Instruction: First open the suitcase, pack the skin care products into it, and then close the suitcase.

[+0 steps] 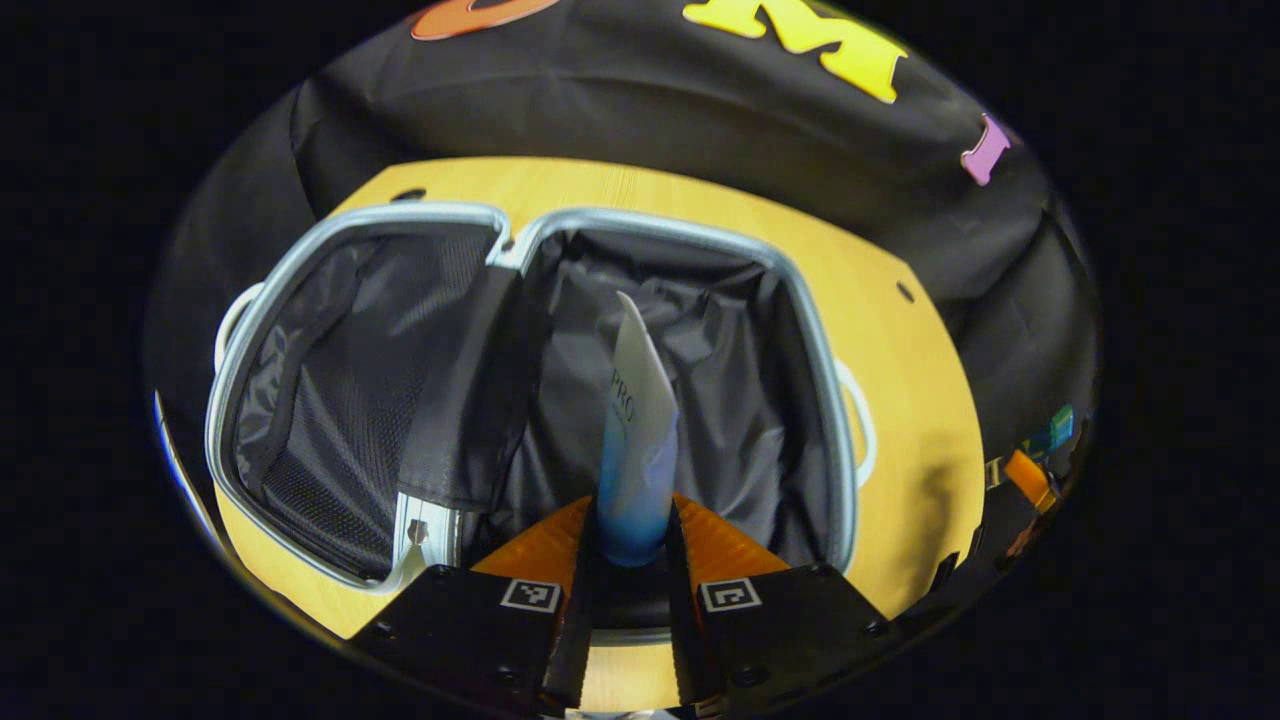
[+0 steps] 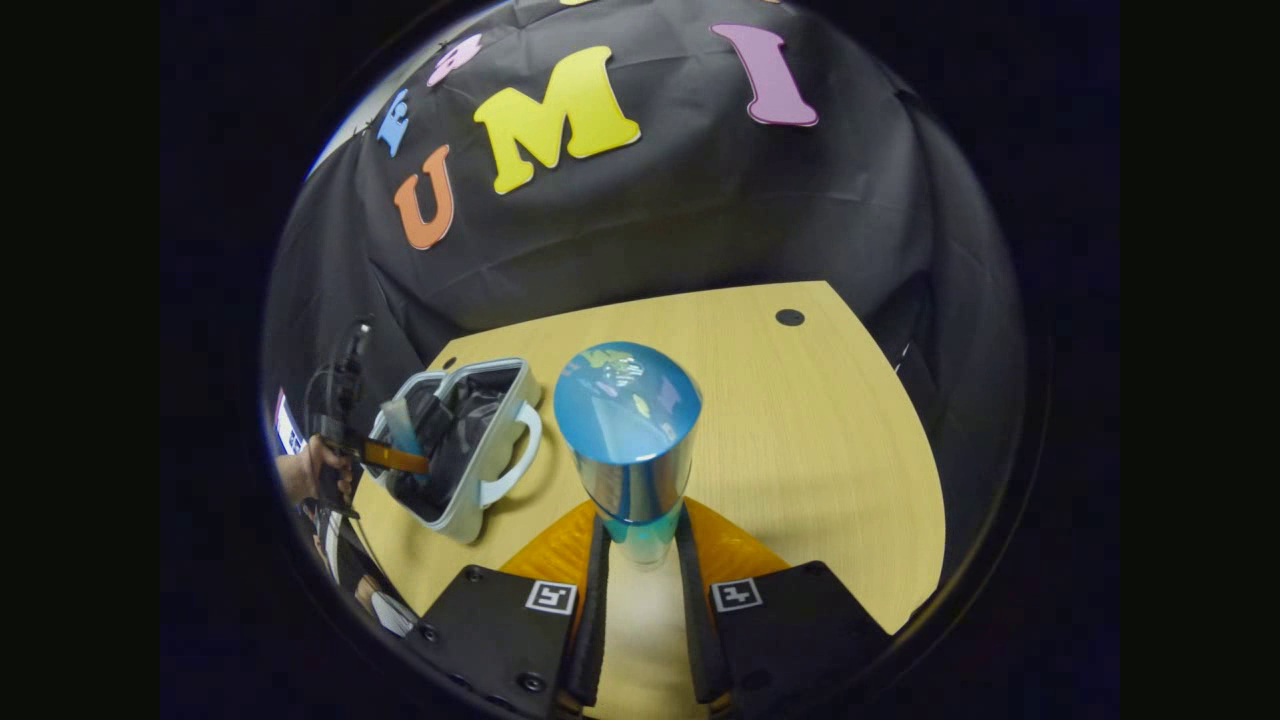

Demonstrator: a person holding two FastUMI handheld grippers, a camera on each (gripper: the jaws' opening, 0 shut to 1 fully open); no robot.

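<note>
The wooden table [image 2: 820, 430] carries the whole job, and the suitcase [image 1: 300, 270] lies open on it, both halves flat so their dark linings face up for loading. In the left gripper view its silver-framed rim spreads across the scene: a mesh-covered half on the left, a deeper fabric-lined half [image 1: 740, 400] on the right, with a loose divider flap [image 1: 470, 400] hanging between them. In the right gripper view the same case sits small at the far left of the table, handle turned toward the middle.

The left gripper [image 1: 635, 545] is clenched on the capped end of a white-and-blue skin care tube [image 1: 640, 420], which points out over the lined half; this looks like a carry pose for lowering the tube inside.

The right gripper [image 2: 640, 545] pinches a blue-topped skin care bottle [image 2: 630, 430] low on its body, upright, well apart from the case over bare table, probably waiting its turn. Packing seems under way; closing is yet to come.
</note>
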